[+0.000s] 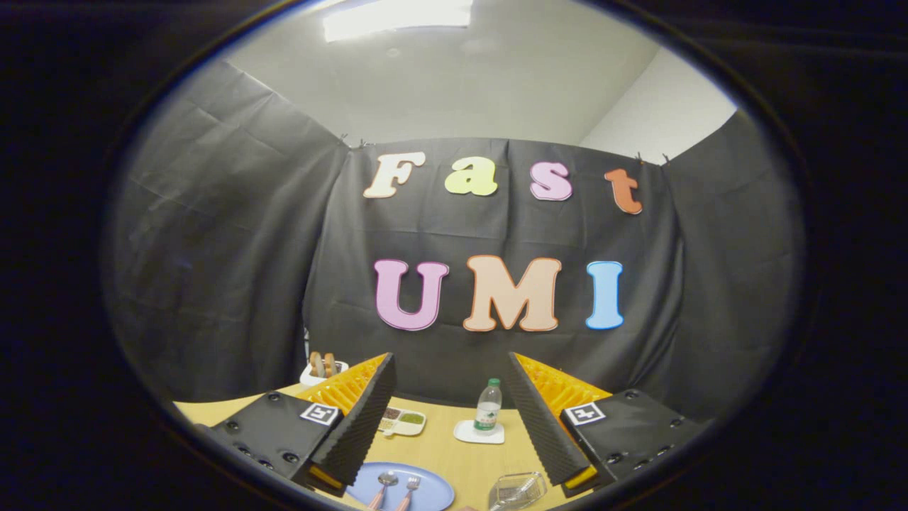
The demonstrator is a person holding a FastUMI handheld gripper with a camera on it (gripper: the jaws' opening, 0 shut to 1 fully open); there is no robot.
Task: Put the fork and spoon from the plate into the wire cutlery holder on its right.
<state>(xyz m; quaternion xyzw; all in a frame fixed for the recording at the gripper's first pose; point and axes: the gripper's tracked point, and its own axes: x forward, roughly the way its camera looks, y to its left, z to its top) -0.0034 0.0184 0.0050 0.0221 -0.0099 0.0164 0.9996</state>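
A blue plate (433, 492) lies on the wooden table, below and just inside my left finger. On it rest a spoon (384, 483) and a fork (410, 487) side by side, heads pointing away, handles running toward me. To the plate's right stands the wire cutlery holder (516, 490), close to my right finger. My gripper (450, 369) hangs above the table, well over these things, with its fingers (362, 426) spread wide and nothing between them.
Beyond the fingers, a small plastic bottle (488, 406) stands on a white coaster (479, 433). A white divided dish (403, 421) sits left of it. A white toaster (323, 369) with bread is at the table's far left corner. Black cloth walls close the booth.
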